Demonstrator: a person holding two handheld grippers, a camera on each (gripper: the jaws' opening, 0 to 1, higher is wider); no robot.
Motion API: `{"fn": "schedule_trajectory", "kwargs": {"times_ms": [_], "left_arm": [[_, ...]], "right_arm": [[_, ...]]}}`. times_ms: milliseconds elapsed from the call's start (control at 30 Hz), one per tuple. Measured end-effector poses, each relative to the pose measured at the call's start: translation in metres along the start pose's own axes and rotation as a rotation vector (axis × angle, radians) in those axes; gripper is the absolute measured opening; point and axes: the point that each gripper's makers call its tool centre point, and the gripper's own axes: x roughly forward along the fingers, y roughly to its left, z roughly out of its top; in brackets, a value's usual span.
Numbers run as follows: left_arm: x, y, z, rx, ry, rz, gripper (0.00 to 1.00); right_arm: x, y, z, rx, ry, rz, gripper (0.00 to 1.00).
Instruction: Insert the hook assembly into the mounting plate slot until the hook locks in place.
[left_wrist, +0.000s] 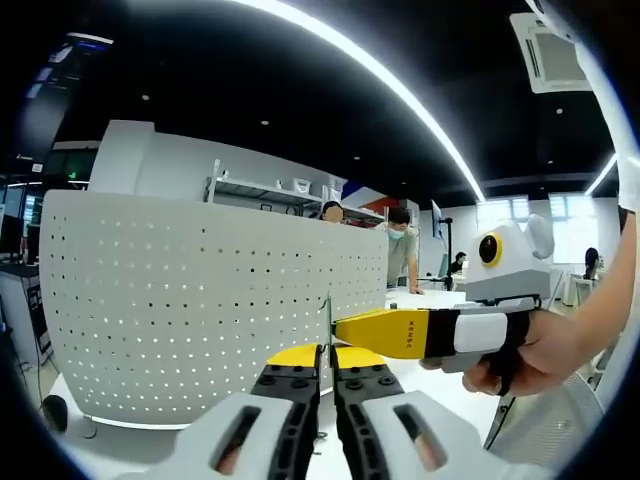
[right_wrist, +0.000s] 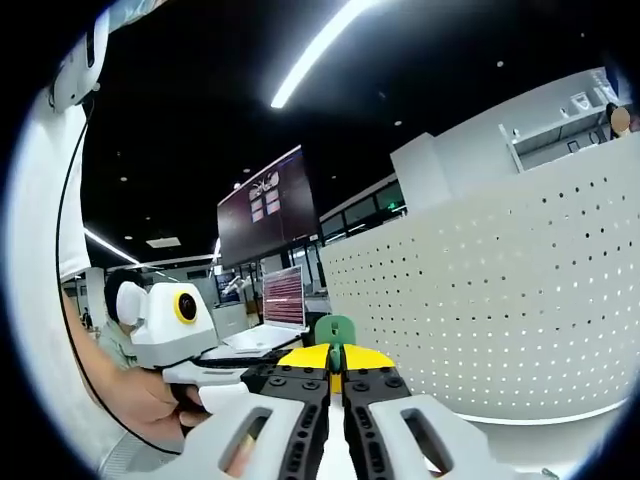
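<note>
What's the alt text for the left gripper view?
The left gripper, jaws closed on a thin upright metal piece, points at a white perforated panel standing on a white table. The right gripper, held in a hand, reaches in from the right with its yellow tips at the same piece.

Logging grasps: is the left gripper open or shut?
Shut. In the left gripper view the left gripper has its jaws nearly together, pinching a thin metal strip that stands up between them.
</note>
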Motion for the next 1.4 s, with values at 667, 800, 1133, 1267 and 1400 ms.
{"fn": "schedule_trajectory", "kwargs": {"times_ms": [667, 800, 1133, 1267, 1400], "left_arm": [[0.0, -0.002, -0.017, -0.051, 0.053, -0.025, 0.65], [0.001, 0.007, -0.018, -0.038, 0.056, 0.009, 0.83], [-0.002, 0.015, -0.019, -0.037, 0.055, 0.038, 0.84], [-0.001, 0.015, -0.018, -0.041, 0.056, 0.04, 0.83], [-0.002, 0.016, -0.019, -0.043, 0.056, 0.045, 0.82]], "right_arm": [[-0.001, -0.001, 0.004, 0.015, -0.009, -0.002, 0.0], [0.0, 0.0, 0.004, 0.015, -0.006, 0.001, 0.0], [0.0, 0.0, 0.004, 0.035, -0.001, -0.005, 0.0], [0.0, -0.003, 0.006, 0.017, -0.004, -0.031, 0.0], [-0.004, -0.017, 0.01, -0.014, -0.014, -0.11, 0.0]]}}
